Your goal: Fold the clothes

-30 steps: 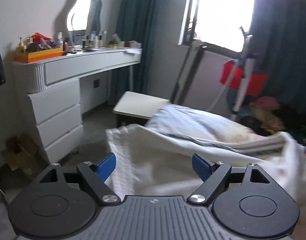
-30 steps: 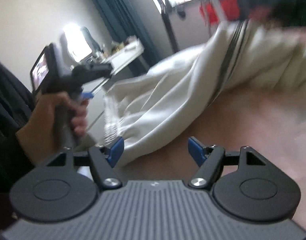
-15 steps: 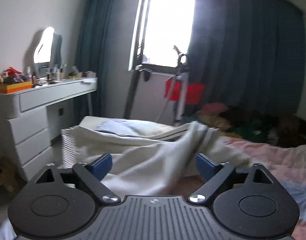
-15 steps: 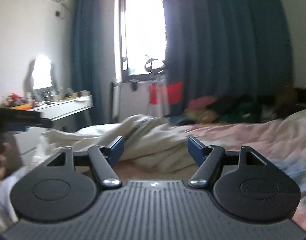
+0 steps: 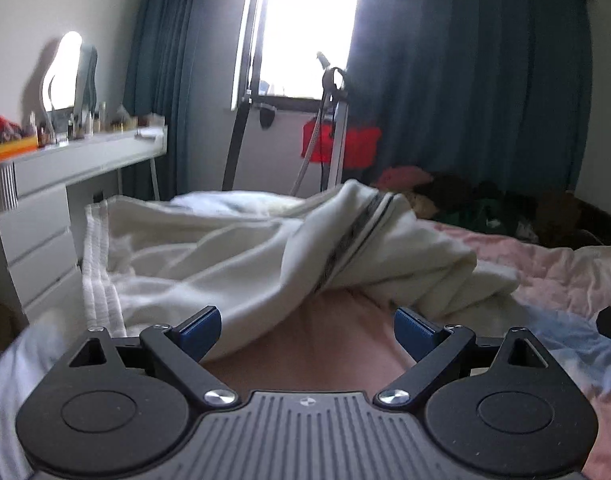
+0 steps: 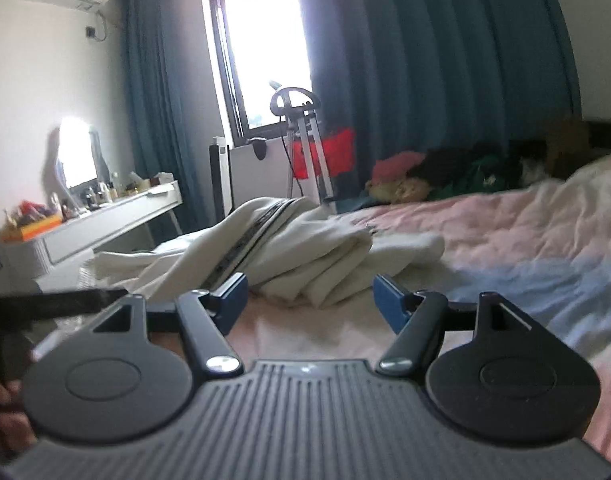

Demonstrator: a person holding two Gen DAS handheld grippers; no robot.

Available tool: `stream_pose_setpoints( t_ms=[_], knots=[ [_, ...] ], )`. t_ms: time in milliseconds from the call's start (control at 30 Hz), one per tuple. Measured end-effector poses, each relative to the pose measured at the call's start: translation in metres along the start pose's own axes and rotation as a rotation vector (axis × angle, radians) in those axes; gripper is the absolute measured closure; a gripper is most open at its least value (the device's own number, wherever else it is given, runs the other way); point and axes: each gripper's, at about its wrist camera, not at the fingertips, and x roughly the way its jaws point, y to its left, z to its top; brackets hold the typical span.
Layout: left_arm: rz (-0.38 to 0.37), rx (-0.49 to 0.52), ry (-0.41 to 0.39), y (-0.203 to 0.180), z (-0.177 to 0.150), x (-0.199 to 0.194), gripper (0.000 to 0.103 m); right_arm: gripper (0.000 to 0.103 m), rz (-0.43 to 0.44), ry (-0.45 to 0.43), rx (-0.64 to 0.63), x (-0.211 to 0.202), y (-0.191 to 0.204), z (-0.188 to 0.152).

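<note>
**Cream garment lay ahead and left of both of your tools**

The cream garment [image 5: 241, 256] lay crumpled on the bed [image 5: 545, 264], bunched into loose rolls, with a dark striped band [image 5: 345, 240] running along one fold and a ribbed hem [image 5: 95, 280] hanging at the bed's edge. Its long axis ran roughly left to right across your view, from that hem toward the heaped end on the pink cover (nothing about it looked folded yet).

Your left hand-held gripper [image 5: 307, 330] was the nearer one: its left blue pad sat just beside, perhaps touching, the lower edge of the cloth, with the garment straight ahead and a little to the left. Its jaws stood wide apart and held nothing. Your right hand-held gripper [image 6: 311, 300] also had its jaws spread and empty, and the garment [image 6: 289, 248] lay ahead of it and slightly left, near but apart from the pads.

Beyond the bed stood the dressing bench [image 5: 85, 160], the window [image 5: 309, 28] and dark curtains [image 5: 465, 80].
</note>
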Motion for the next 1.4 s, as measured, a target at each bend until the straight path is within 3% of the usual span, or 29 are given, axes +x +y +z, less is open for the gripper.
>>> stream_pose_setpoints(
  t_ms=[333, 467, 633, 733, 1000, 1167, 1200, 1233, 1267, 1400],
  knots=[
    [-0.014, 0.064, 0.054, -0.015, -0.004, 0.018, 0.008, 0.031, -0.018, 0.023, -0.008, -0.002, 0.002, -0.004],
    [-0.065, 0.141, 0.077, -0.026, 0.007, 0.044, 0.008, 0.031, -0.036, 0.028, 0.003, 0.0, -0.005, -0.003],
    [-0.045, 0.133, 0.055, -0.026, 0.029, 0.098, 0.008, 0.031, -0.066, 0.056, 0.03, 0.009, -0.016, -0.005],
    [-0.01, 0.067, 0.063, -0.025, 0.047, 0.138, 0.008, 0.031, -0.069, 0.089, 0.076, 0.02, -0.025, -0.007],
    [-0.03, -0.159, -0.015, -0.021, 0.101, 0.228, 0.013, 0.031, -0.06, 0.134, 0.176, 0.057, -0.046, -0.023],
    [-0.061, -0.23, 0.033, -0.023, 0.133, 0.292, 0.035, 0.031, -0.069, 0.185, 0.248, 0.081, -0.063, -0.036],
    [-0.079, -0.225, 0.048, -0.023, 0.136, 0.3, 0.052, 0.031, -0.071, 0.19, 0.264, 0.086, -0.067, -0.039],
    [-0.097, -0.221, 0.063, -0.024, 0.14, 0.308, 0.081, 0.031, -0.074, 0.193, 0.273, 0.091, -0.07, -0.042],
    [-0.115, -0.216, 0.078, -0.024, 0.143, 0.316, 0.092, 0.031, -0.081, 0.201, 0.274, 0.098, -0.072, -0.045],
    [-0.187, -0.165, 0.058, -0.029, 0.146, 0.295, 0.1, 0.031, -0.11, 0.229, 0.278, 0.121, -0.075, -0.055]
  ],
)
